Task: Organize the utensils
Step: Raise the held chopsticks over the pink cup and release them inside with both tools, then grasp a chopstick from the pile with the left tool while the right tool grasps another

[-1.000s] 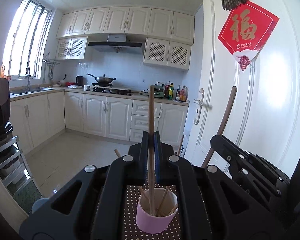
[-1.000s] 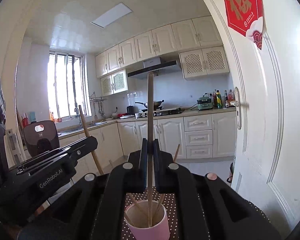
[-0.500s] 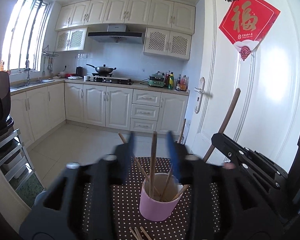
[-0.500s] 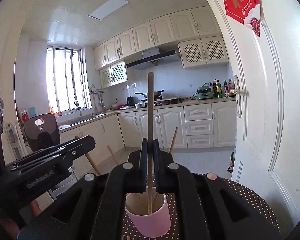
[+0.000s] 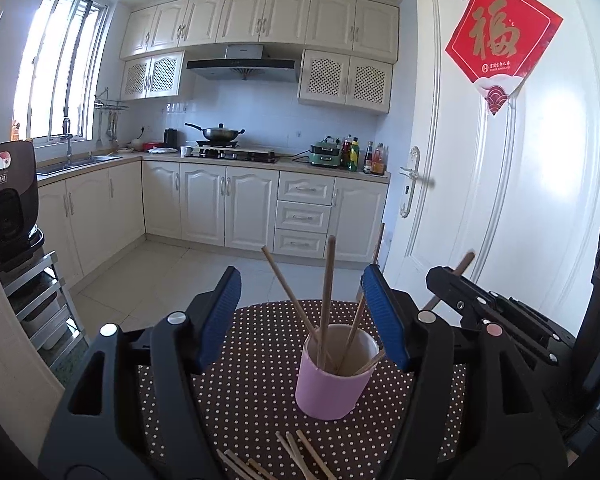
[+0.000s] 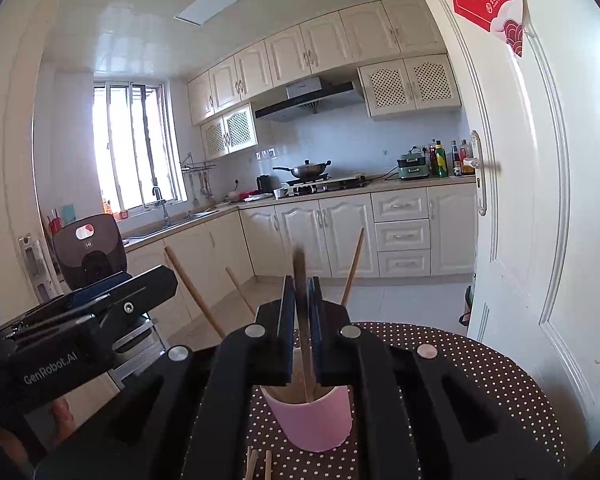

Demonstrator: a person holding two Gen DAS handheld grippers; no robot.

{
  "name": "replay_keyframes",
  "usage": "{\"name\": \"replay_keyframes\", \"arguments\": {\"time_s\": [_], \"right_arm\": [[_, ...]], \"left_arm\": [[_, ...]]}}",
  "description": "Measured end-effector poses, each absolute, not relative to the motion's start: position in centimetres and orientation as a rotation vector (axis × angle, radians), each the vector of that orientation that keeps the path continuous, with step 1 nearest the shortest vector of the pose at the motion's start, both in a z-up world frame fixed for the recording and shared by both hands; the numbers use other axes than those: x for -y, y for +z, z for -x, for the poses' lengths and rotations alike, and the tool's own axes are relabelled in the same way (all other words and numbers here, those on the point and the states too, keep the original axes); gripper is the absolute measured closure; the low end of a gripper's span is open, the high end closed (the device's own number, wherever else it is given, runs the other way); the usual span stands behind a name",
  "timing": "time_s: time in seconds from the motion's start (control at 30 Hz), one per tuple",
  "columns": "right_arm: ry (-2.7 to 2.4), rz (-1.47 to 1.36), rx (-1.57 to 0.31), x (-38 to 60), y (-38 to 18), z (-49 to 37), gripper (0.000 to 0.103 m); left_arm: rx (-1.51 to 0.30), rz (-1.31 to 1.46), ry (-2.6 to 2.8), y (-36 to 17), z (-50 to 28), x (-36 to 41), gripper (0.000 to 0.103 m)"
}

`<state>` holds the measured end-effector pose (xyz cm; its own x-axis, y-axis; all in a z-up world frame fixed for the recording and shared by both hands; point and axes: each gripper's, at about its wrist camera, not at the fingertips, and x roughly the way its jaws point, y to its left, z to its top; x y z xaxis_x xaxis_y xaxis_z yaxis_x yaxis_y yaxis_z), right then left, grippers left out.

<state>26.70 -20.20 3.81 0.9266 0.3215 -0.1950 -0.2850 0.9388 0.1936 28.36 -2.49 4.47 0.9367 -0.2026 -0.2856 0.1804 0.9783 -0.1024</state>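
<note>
Pink cup (image 5: 337, 376) sits mid-table w/ chopsticks inside. Right gripper (image 6: 301, 312) pinches a chopstick (image 6: 300, 276) directly above cup: lower straight, then release. Left gripper (image 5: 300, 312) gapes wide round cup, holding nothing.

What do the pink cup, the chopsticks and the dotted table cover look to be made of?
Pink cup: probably plastic or glazed ceramic, smooth, matte pink outside, pale inside; the look leaves it open.
Chopsticks: likely wood or bamboo, plain tan-brown, unlacquered, no shine.
Table cover: brown with white dots, seemingly fabric or vinyl; too little texture shows to tell which.
</note>
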Motion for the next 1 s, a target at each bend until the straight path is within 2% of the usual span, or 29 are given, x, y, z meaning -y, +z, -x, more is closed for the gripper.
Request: {"name": "replay_keyframes", "arguments": {"time_s": [0.13,0.2,0.3,0.63,1.0], "right_arm": [[0.308,-0.176,-0.226,20.4,4.3,-25.8,0.087],[0.307,-0.177,-0.223,20.5,4.5,-25.2,0.078],[0.308,-0.171,-0.216,20.7,4.8,-24.0,0.075],[0.325,-0.131,-0.321,20.6,2.4,-21.9,0.072],[0.332,-0.071,-0.602,18.4,-2.5,-23.7,0.073]], "left_arm": [[-0.316,0.068,-0.193,4.5,-27.6,2.2,0.038],[-0.328,0.065,-0.192,4.5,-27.0,1.9,0.037],[-0.350,0.063,-0.189,4.2,-26.2,1.4,0.035],[-0.516,0.074,-0.222,1.2,-24.5,0.4,0.035],[-0.827,0.072,-0.255,-5.1,-26.6,1.7,0.036]]}}
